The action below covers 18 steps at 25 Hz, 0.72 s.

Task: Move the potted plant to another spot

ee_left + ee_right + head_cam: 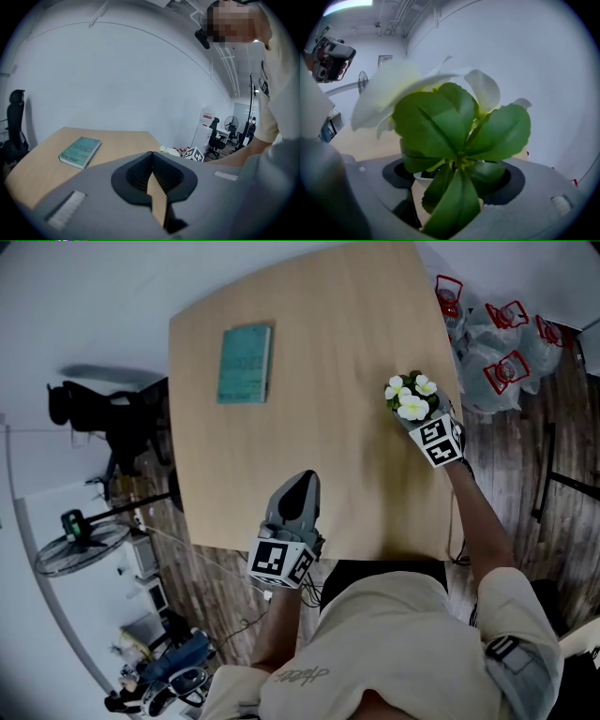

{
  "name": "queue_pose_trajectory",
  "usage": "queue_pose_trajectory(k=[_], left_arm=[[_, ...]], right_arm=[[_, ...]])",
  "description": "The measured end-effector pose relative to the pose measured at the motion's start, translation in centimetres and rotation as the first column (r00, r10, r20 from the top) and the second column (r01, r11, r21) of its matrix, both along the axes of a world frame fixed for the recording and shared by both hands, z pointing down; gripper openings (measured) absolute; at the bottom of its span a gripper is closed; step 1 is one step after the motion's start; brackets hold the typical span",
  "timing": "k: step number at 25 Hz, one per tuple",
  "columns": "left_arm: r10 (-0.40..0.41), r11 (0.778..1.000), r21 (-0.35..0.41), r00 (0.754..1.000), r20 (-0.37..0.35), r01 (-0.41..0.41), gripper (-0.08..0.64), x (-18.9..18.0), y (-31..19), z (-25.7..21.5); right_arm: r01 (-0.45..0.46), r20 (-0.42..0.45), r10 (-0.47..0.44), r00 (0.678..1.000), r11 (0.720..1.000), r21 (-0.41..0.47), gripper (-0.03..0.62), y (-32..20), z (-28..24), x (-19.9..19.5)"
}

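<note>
The potted plant (pixel 412 397), with white flowers and green leaves, stands at the right edge of the wooden table (pixel 328 315). My right gripper (pixel 424 423) is shut on it; in the right gripper view the leaves (pixel 459 136) fill the frame and the white pot (pixel 423 182) sits between the jaws of my right gripper (pixel 450 180). My left gripper (pixel 305 476) rests near the table's front edge, shut and holding nothing; its jaws meet at the tip of my left gripper (pixel 151 154). The flowers (pixel 168 151) also show in the left gripper view.
A teal book (pixel 246 363) (pixel 79 151) lies on the far left part of the table. Plastic bags with red items (pixel 497 352) sit on the floor to the right. A black office chair (pixel 103 418) and a fan (pixel 80 540) stand to the left.
</note>
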<state>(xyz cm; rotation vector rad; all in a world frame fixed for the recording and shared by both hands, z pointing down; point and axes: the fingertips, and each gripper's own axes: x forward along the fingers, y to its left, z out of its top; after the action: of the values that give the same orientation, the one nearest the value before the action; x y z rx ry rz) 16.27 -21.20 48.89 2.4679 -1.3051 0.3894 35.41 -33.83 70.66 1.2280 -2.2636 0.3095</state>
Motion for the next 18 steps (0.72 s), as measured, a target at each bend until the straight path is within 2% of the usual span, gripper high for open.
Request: queue_pose_trajectory(k=[8, 18], left_arm=[[-0.031, 1.0, 0.005, 1.0, -0.008, 0.031, 0.02, -1.5, 0.4, 0.0], [-0.034, 0.999, 0.014, 0.999, -0.014, 0.035, 0.02, -1.7, 0.7, -0.1]], right_arm=[[-0.022, 0.008, 0.022, 1.0, 0.999, -0.05, 0.348, -0.3, 1.2, 0.0], [-0.023, 0.023, 0.024, 0.999, 0.999, -0.043, 0.339, 0.1, 0.8, 0.0]])
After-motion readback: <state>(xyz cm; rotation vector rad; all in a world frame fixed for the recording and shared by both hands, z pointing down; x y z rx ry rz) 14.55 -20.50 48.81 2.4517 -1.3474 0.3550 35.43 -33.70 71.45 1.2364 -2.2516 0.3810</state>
